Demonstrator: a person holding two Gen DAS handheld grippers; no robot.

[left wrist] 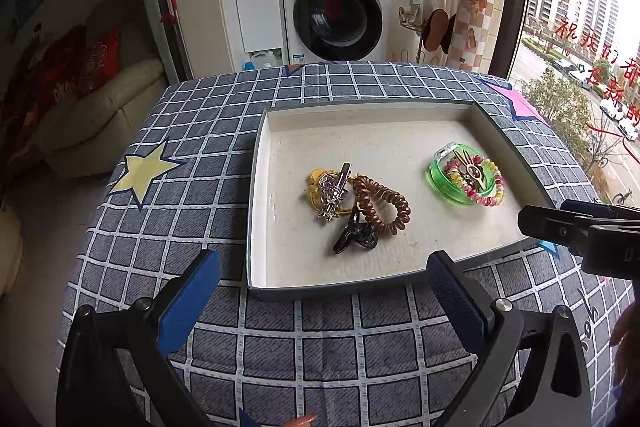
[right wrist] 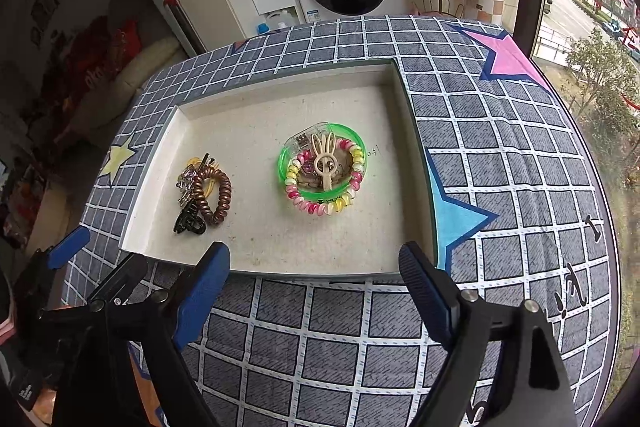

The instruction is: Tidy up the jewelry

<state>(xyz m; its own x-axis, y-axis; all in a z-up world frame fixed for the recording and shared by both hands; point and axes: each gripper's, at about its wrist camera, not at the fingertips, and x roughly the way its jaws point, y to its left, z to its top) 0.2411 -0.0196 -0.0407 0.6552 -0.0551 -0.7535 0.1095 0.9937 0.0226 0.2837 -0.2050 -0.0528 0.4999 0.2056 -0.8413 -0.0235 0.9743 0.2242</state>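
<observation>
Both your grippers hang empty with jaws spread — left gripper (left wrist: 324, 291), right gripper (right wrist: 314, 279), low in frame. The tray (right wrist: 412, 131) holds two heaps: green bangle (right wrist: 322, 163) centre, brown coil tie (right wrist: 216, 197) centre-left. You look between picks — choose one loose piece next.

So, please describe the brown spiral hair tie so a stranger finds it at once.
Look in the shallow white tray on the checked tablecloth. Two clusters lie inside; take the left one. The brown spiral hair tie is its glossy coiled loop, unlike the pink-yellow coil at the green ring.
</observation>
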